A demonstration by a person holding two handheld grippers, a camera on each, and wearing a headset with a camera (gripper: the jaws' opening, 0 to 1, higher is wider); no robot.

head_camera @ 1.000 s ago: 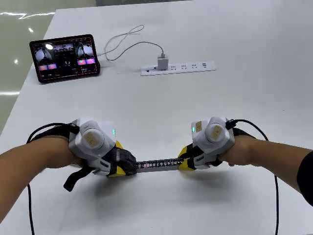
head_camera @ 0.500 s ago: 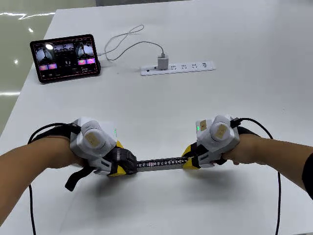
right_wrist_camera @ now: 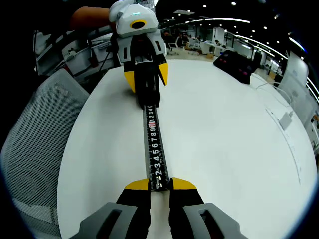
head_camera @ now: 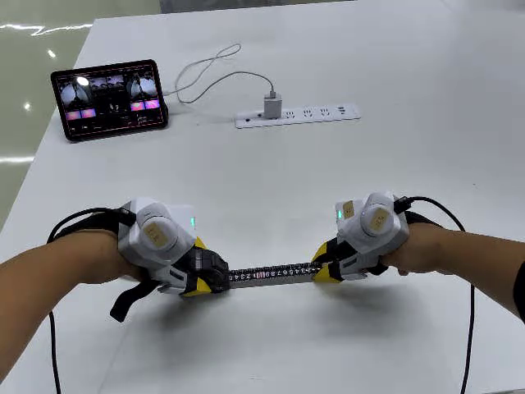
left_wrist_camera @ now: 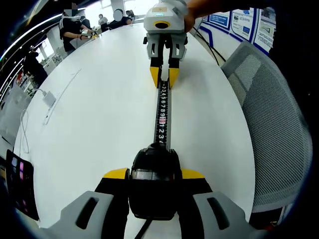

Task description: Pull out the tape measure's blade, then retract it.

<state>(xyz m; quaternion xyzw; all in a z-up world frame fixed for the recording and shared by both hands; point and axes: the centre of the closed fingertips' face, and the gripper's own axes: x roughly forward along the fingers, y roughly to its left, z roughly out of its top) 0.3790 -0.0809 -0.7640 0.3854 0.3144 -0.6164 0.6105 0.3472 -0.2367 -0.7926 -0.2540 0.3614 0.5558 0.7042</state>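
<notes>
Black tape measure (left_wrist_camera: 154, 184) gripped by left gripper (head_camera: 204, 278) fingers, blade (right_wrist_camera: 153, 142) end seemingly pinched in right gripper (head_camera: 322, 268) fingers, across white surface (head_camera: 271, 189).

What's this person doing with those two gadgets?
A person works at a white table with a hand-held gripper in each hand. The left hand-held gripper clamps a black tape measure case, and the right hand-held gripper pinches the tip of its numbered metal blade. The blade stretches partly out between them, not yet retracted.
</notes>
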